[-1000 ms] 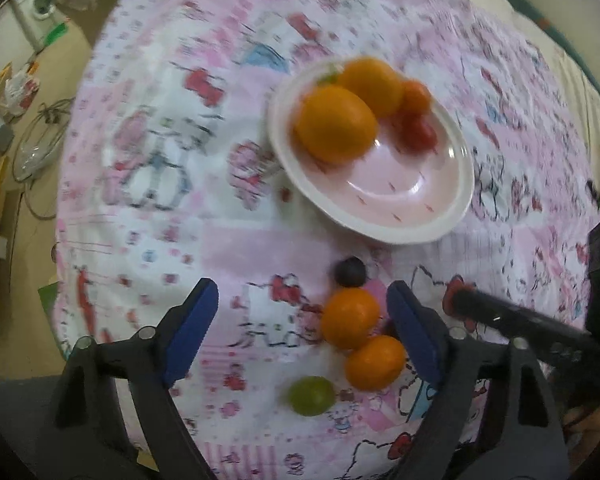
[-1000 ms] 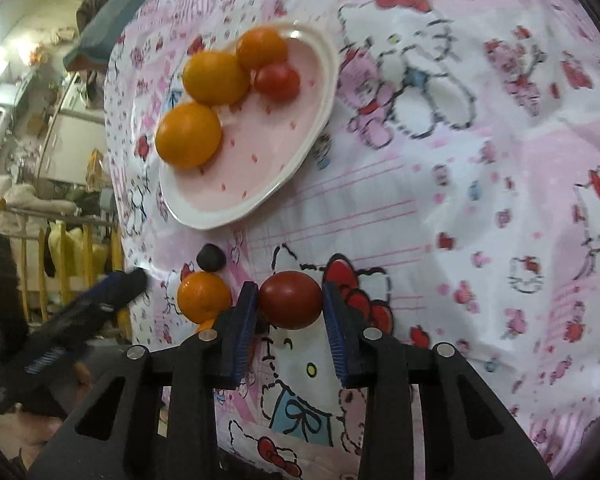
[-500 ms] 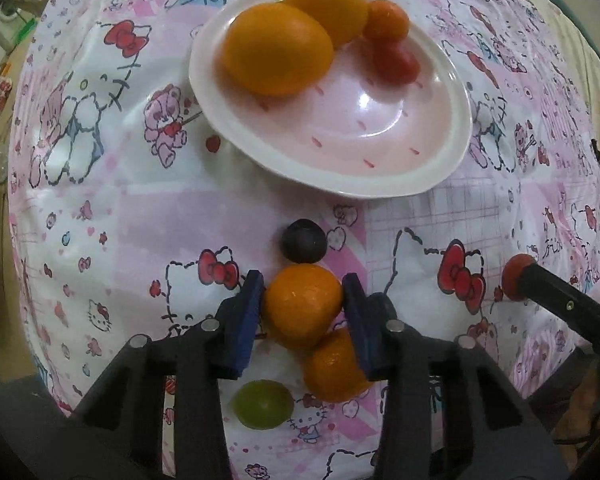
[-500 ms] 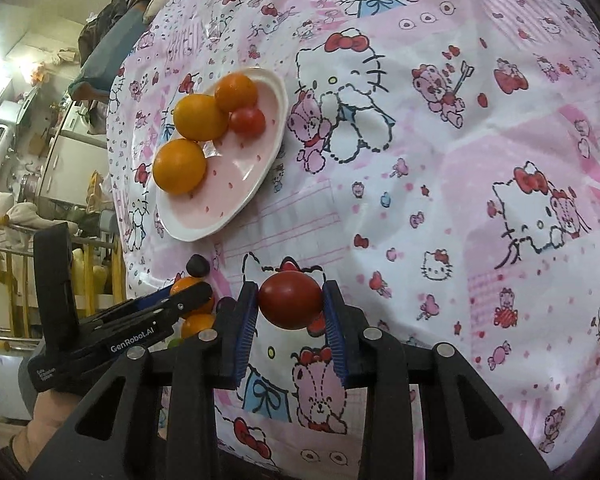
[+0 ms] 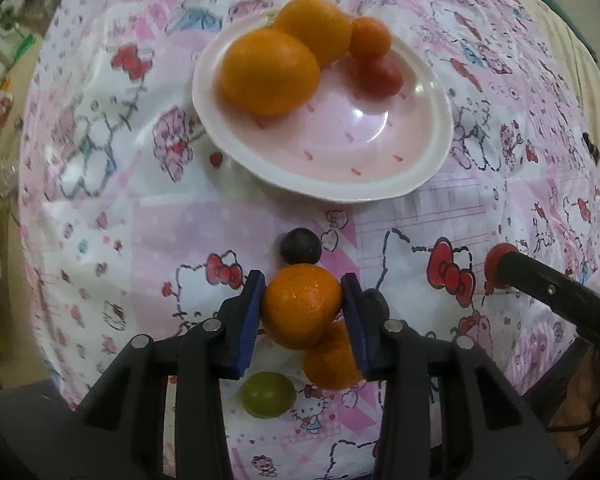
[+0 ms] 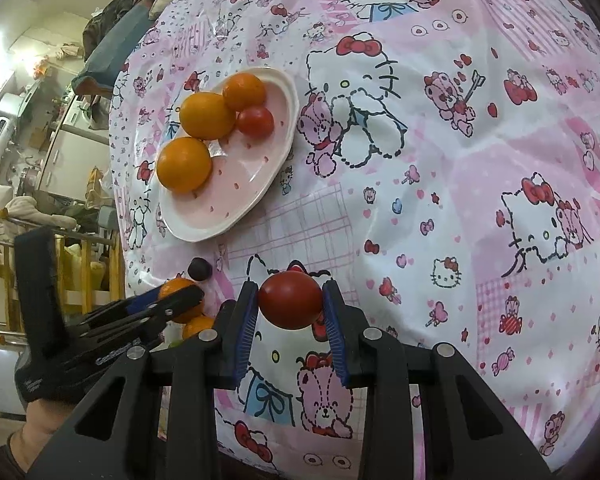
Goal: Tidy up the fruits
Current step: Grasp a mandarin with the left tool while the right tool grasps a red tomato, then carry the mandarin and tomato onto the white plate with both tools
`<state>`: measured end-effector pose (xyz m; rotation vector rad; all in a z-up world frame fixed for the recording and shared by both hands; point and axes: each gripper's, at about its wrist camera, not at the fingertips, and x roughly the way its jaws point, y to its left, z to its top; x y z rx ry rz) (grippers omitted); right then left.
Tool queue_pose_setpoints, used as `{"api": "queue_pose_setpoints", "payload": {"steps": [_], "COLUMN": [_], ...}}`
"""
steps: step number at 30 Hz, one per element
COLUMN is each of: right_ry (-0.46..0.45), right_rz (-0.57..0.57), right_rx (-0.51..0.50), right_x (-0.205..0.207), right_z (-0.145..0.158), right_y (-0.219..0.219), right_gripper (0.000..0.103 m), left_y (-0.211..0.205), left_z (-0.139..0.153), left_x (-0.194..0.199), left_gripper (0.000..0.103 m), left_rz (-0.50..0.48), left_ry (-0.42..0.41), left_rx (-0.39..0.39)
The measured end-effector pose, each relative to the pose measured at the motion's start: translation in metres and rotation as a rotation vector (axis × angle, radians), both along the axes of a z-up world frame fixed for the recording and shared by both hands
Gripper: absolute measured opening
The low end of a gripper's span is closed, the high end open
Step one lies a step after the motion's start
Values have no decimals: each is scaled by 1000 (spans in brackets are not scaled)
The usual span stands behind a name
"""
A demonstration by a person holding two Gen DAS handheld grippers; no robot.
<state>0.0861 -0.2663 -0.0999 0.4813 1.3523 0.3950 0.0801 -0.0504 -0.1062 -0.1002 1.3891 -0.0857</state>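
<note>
A pink plate [image 5: 416, 168] on the Hello Kitty cloth holds two big oranges [image 5: 270, 72], a small orange and a red tomato [image 5: 380, 76]. My left gripper [image 5: 302, 306] is shut on a small orange [image 5: 302, 304], just in front of a dark grape [image 5: 300, 246]. Another small orange [image 5: 330, 358] and a green grape [image 5: 267, 394] lie below it. My right gripper [image 6: 290, 300] is shut on a red tomato [image 6: 290, 300], held above the cloth. The plate [image 6: 256, 196] lies far left in the right wrist view, with the left gripper [image 6: 180, 300] at lower left.
The right gripper's finger with the tomato [image 5: 496, 266] reaches in from the right in the left wrist view. The table edge runs close behind the loose fruit. Household clutter and a yellow rail [image 6: 88, 264] stand beyond the table's left side.
My left gripper moved forward and closed on the small orange. My right gripper rose and drew back from the plate, still holding the tomato.
</note>
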Motion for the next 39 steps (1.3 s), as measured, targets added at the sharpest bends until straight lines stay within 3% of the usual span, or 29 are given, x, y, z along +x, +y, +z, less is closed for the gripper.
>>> {"api": "queue_pose_setpoints", "payload": {"steps": [18,27,39], "right_ry": [-36,-111,-230], "right_rz": [10,-22,-75], "right_rx": [-12,37,61], "right_x": [-2,-1,18], "right_z": [7,30,69], "right_y": [2,-8,-31], "right_gripper": [34,34,34], "left_y": [32,44,43], "left_z": [27,45,78], "left_x": [-10,-10,8], "left_gripper": [35,35,35], "left_rz": [57,108,72], "left_ry": [-124,-209,-303], "left_rx": [48,70,77]}}
